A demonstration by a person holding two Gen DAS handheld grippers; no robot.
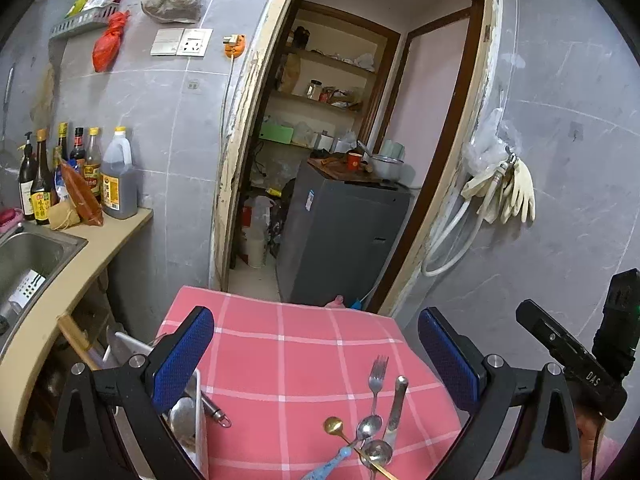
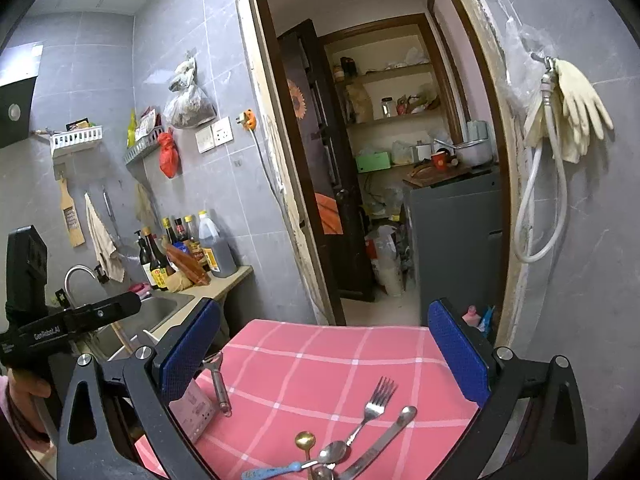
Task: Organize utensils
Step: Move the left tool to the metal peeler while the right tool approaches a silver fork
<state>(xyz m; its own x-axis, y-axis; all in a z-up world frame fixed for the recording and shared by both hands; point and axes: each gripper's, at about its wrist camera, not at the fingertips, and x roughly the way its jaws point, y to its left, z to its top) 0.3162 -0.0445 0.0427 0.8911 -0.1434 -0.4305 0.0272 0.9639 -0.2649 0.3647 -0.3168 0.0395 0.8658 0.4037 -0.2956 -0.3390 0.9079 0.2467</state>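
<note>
A pile of utensils lies at the near edge of a small table with a pink checked cloth (image 1: 280,352): a steel fork (image 1: 377,376), a steel knife (image 1: 396,404), a gold spoon (image 1: 334,426), steel spoons (image 1: 370,426) and a blue-handled spoon (image 1: 330,466). The fork (image 2: 374,404), knife (image 2: 390,430) and gold spoon (image 2: 305,440) also show in the right wrist view. A white utensil holder (image 1: 188,412) stands at the table's left edge with a peeler (image 2: 218,384) in it. My left gripper (image 1: 316,356) and right gripper (image 2: 324,356) are both open and empty above the table.
A counter with a steel sink (image 1: 28,252) and sauce bottles (image 1: 80,176) runs along the left. An open doorway (image 1: 352,140) ahead shows a grey appliance (image 1: 340,236) and shelves. Rubber gloves (image 1: 516,196) and a hose hang on the right wall.
</note>
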